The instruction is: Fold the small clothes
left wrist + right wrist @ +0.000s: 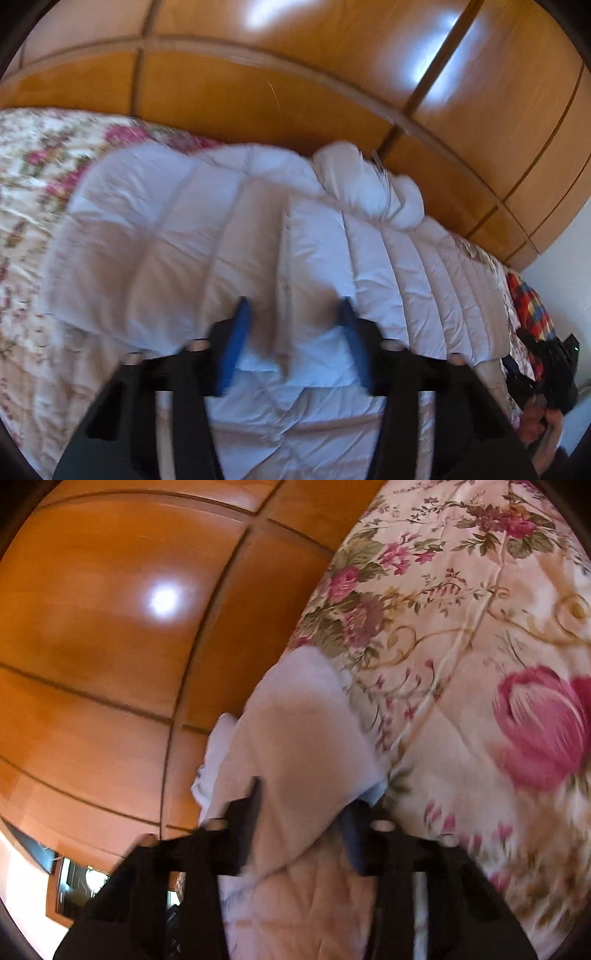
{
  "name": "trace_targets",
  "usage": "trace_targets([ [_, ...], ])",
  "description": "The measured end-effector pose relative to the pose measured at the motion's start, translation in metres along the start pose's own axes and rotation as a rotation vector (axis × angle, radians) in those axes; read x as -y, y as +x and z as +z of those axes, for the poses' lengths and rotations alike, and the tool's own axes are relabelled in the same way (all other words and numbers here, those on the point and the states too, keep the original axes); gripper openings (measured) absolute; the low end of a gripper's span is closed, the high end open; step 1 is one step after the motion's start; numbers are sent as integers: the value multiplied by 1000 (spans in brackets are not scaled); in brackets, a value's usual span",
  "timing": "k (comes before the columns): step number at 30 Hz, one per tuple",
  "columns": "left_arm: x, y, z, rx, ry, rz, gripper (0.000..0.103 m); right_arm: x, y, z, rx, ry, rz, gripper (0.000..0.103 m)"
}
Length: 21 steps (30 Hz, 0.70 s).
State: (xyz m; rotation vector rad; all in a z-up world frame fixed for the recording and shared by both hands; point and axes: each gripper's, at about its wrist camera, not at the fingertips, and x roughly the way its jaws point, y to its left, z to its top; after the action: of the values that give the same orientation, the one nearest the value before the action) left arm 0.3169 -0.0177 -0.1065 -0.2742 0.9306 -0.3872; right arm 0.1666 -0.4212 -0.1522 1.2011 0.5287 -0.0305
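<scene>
A white quilted padded garment point(207, 236) lies spread on the floral bed, its far end bunched up point(369, 184). My left gripper point(293, 306) hovers over its near edge with the blue pads wide apart and a raised fold of the fabric between them, untouched by either. In the right wrist view, my right gripper point(303, 801) has its fingers apart around a thick fold of the same white garment point(295, 738), which rises between them; whether they press on it I cannot tell. The right gripper also shows in the left wrist view point(554, 369) at the far right.
The floral bedspread point(461, 646) covers the bed. A glossy wooden wardrobe point(258, 85) runs along the far side of the bed. A colourful checked cloth point(528, 302) lies at the bed's right end.
</scene>
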Motion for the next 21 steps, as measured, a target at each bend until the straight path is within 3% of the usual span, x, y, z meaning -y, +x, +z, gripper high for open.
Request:
trace_targets([
  [1, 2, 4, 1, -14, 6, -2, 16, -3, 4, 6, 2, -13, -16, 11],
  [3, 8, 3, 6, -1, 31, 15, 6, -13, 0, 13, 46, -60, -24, 7],
  [6, 14, -13, 11, 83, 68, 8, 5, -33, -5, 13, 103, -169, -18, 7],
  [9, 7, -15, 3, 115, 76, 62, 4, -40, 8, 1, 62, -247, -66, 7],
  [11, -6, -6, -6, 95, 83, 145, 2, -34, 12, -3, 65, -262, -109, 7],
  [14, -27, 9, -14, 61, 38, 163, 0, -9, 15, -3, 81, -204, -178, 8],
  [16, -35, 15, -15, 51, 6, 132, 0, 10, 13, -1, 58, -109, -137, 13],
  [17, -36, 15, -16, 58, 3, 122, 0, 11, 9, 0, 56, -94, -121, 23],
  [18, -36, 15, -17, 63, 7, 120, 0, 10, 5, 0, 50, -97, -115, 39],
  [19, -36, 13, -18, 66, 13, 117, 0, 7, 0, -2, 38, -112, -102, 45],
  [21, -33, 5, -21, 74, 24, 110, 0, -4, -17, -9, 49, -180, -122, 49],
])
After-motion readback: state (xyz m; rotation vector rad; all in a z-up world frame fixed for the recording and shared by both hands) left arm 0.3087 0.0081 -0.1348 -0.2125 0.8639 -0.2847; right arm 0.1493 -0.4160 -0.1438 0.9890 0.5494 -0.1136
